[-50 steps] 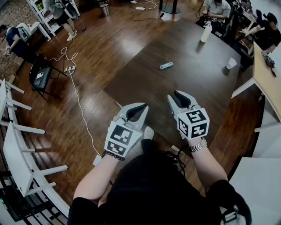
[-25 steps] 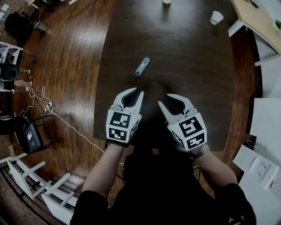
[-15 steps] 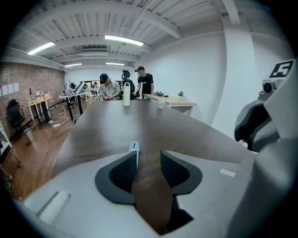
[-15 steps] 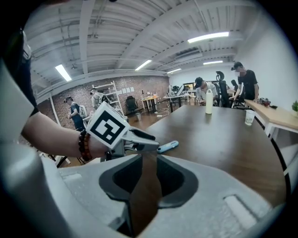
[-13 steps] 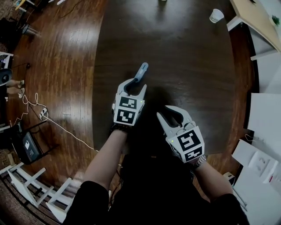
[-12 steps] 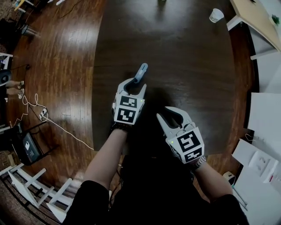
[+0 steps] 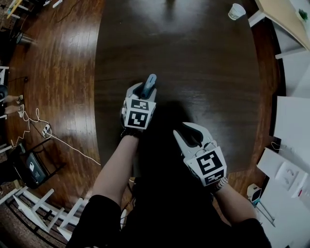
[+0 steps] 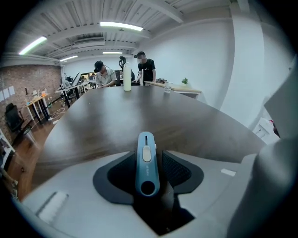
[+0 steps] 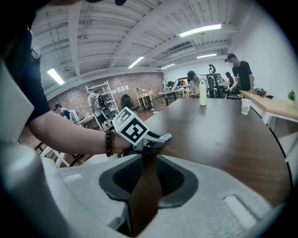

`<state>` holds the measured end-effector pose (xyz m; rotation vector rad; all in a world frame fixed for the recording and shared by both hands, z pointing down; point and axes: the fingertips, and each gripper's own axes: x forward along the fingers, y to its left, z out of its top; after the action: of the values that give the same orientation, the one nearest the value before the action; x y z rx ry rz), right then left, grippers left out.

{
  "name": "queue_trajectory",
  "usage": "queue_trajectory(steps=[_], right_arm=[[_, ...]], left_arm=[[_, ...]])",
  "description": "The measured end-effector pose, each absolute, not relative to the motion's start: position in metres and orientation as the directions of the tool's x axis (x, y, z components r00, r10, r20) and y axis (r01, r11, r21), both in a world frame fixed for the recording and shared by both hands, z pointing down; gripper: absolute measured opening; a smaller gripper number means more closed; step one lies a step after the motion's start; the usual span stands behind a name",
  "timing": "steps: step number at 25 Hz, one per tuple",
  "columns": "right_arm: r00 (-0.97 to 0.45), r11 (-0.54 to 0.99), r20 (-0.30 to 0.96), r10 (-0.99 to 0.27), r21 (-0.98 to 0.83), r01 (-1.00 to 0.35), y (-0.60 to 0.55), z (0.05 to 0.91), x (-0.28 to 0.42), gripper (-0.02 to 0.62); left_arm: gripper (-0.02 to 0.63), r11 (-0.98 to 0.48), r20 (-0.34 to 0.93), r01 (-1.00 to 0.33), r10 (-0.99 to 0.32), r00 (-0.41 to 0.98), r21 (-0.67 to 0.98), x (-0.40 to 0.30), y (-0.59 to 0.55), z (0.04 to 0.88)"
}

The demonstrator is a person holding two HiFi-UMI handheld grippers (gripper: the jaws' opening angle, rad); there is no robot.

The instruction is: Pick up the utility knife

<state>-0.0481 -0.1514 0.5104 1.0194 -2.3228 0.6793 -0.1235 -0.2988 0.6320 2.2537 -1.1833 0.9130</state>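
A blue utility knife (image 7: 149, 81) lies flat on the dark brown table (image 7: 208, 72), its slider up. My left gripper (image 7: 146, 90) has come down over it. In the left gripper view the knife (image 8: 146, 162) sits lengthwise between the two jaws, which are opening, and the pads stand slightly off its sides. The knife's far end pokes out past the fingertips. My right gripper (image 7: 187, 130) hovers nearer the table's front edge, open, with only bare table between its jaws (image 9: 144, 160). The right gripper view also shows the left gripper (image 9: 139, 135) with the knife tip (image 9: 166, 137) beyond it.
A paper cup (image 7: 236, 10) stands at the table's far right. A white bottle (image 8: 126, 78) and people are at the far end. A light desk (image 7: 286, 19) lies to the right; a cable (image 7: 38, 131) and white chairs (image 7: 34, 208) lie to the left.
My left gripper moved forward and down onto the knife, and its jaws spread around it. The right gripper sank a little and stayed open.
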Motion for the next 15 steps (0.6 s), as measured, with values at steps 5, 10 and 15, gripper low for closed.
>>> queue_trajectory(steps=[5, 10, 15], right_arm=[[-0.591, 0.589, 0.617, -0.520, -0.242, -0.771, -0.160, 0.510, -0.042, 0.087], [-0.602, 0.599, 0.603, -0.523, -0.242, -0.763, -0.162, 0.504, -0.045, 0.087], [-0.615, 0.612, 0.586, -0.527, -0.241, -0.754, -0.159, 0.494, -0.051, 0.087]], left_arm=[[0.164, -0.557, 0.728, -0.829, -0.550, 0.410, 0.047, -0.121, -0.304, 0.633], [0.161, -0.563, 0.722, -0.826, -0.556, 0.411, 0.037, -0.120, -0.299, 0.625], [0.158, -0.565, 0.705, -0.825, -0.577, 0.412, 0.020, -0.124, -0.287, 0.600]])
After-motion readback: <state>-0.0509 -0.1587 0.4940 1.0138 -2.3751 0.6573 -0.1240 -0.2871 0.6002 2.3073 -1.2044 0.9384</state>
